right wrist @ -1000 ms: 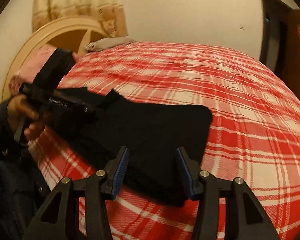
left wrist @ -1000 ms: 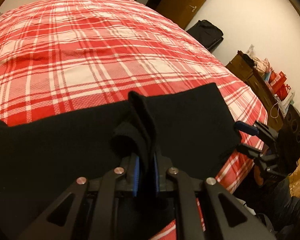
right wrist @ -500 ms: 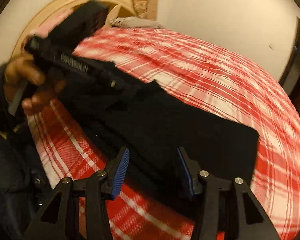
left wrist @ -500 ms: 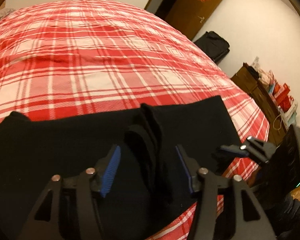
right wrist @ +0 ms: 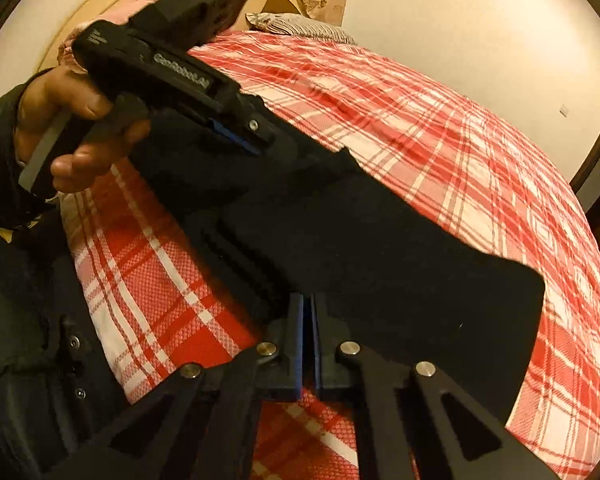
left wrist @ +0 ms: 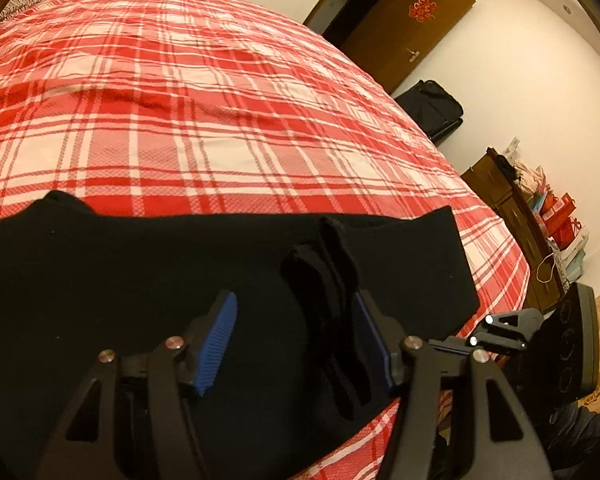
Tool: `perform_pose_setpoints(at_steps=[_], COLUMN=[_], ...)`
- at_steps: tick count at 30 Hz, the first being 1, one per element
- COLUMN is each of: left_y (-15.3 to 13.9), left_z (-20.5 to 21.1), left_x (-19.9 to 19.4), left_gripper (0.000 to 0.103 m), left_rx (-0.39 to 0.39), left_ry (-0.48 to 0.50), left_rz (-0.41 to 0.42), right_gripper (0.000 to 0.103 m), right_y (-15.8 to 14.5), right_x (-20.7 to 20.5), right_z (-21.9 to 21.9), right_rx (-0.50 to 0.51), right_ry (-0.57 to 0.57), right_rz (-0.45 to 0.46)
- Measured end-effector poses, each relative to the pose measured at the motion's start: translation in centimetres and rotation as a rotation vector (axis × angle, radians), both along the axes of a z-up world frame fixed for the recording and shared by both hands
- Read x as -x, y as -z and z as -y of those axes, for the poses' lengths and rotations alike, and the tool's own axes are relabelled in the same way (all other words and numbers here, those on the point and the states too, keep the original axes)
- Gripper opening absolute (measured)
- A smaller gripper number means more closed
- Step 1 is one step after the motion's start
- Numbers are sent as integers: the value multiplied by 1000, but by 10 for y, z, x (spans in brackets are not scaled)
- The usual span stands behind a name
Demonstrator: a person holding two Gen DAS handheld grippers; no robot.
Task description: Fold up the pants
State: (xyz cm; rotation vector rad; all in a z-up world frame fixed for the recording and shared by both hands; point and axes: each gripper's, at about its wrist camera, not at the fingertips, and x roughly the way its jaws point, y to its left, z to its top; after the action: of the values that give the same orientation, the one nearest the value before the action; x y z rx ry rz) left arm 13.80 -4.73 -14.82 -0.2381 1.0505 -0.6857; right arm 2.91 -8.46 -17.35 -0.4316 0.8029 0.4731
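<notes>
Since a second ago the left gripper (left wrist: 296, 336) has let go, its jaws just opening around a raised ridge of the black pants (left wrist: 140, 280); the right gripper (right wrist: 308, 344) has just snapped closed at the pants' near edge (right wrist: 380, 280), fabric between pads indiscernible; pants lie across the plaid bed (left wrist: 220, 120), their left end cut off.

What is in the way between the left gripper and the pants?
Nothing visible. The left gripper is open right over the black pants, a raised fold of the cloth standing between its fingers.
</notes>
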Motion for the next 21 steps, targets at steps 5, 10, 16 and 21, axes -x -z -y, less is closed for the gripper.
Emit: perform_pose_setpoints(at_steps=[5,10,16,21], left_y=[0,1,0,-16], left_z=[-1,20,36,8], left_x=[0,4,16,29], left_gripper=[63,69,69,69], left_rx=[-8,-33,-178,-121], left_ry=[-9,20,7,-10], left_rz=[3,26,124,178], right_gripper=[3,4,4,5], right_y=[6,8,4,-12], right_x=[-2,-9,-17,-31], right_z=[-3,-1,-4,-3], right_rx=[9,2,30,45], right_ry=[-13,-39,-61,-78], right_rz=[-29,-84,-110,-104])
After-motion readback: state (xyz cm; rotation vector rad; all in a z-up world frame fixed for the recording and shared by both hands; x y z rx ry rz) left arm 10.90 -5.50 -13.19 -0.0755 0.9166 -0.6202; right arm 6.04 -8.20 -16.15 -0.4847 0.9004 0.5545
